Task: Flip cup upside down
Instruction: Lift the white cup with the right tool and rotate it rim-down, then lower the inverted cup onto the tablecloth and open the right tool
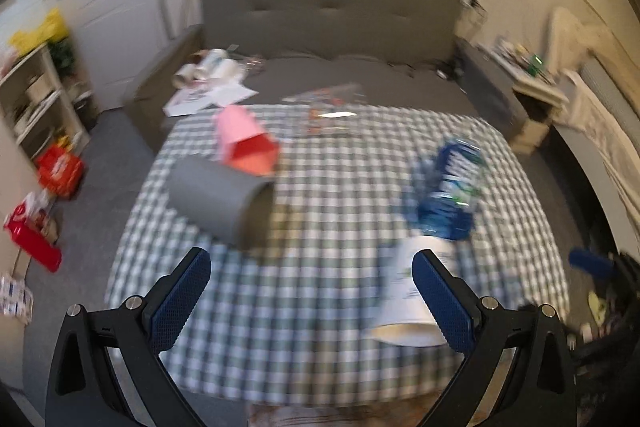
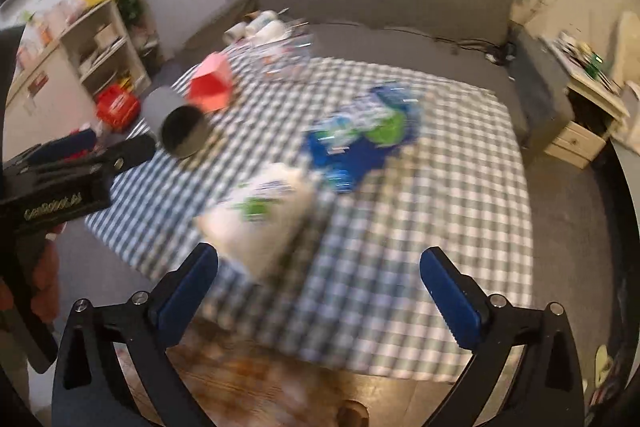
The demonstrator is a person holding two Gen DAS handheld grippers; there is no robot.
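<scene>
The bed [image 1: 360,79] with its grey headboard fills the room well ahead of both tools, and a green-and-white checked cloth [image 1: 328,227] covers the near part of its surface. A bare wooden edge shows just under the cloth at the bottom of the right wrist view; whether that is a board or a tabletop is unclear.

On the cloth lie four cups, all on their sides as far as the motion blur allows. A grey cup [image 1: 218,199] lies ahead and to the left of the left hand-held gripper [image 1: 308,267], its dark mouth turned towards the camera. Just beyond it lies a pink cup [image 1: 244,143] with a red interior. A blue patterned cup [image 1: 452,187] lies ahead and to the right. Nearest is a white paper cup [image 1: 404,295], partly behind the left tool's right finger in that view and just ahead of the left finger of the right hand-held gripper [image 2: 320,267] in the other.

Both tools hover with fingers spread wide and nothing between them.

I judge the task hardly begun: no cup stands mouth down, and none is gripped. Which cup is meant cannot be told, though the white one lies closest to both tools. The grasp, lift, turn and placing on its rim all remain.
</scene>
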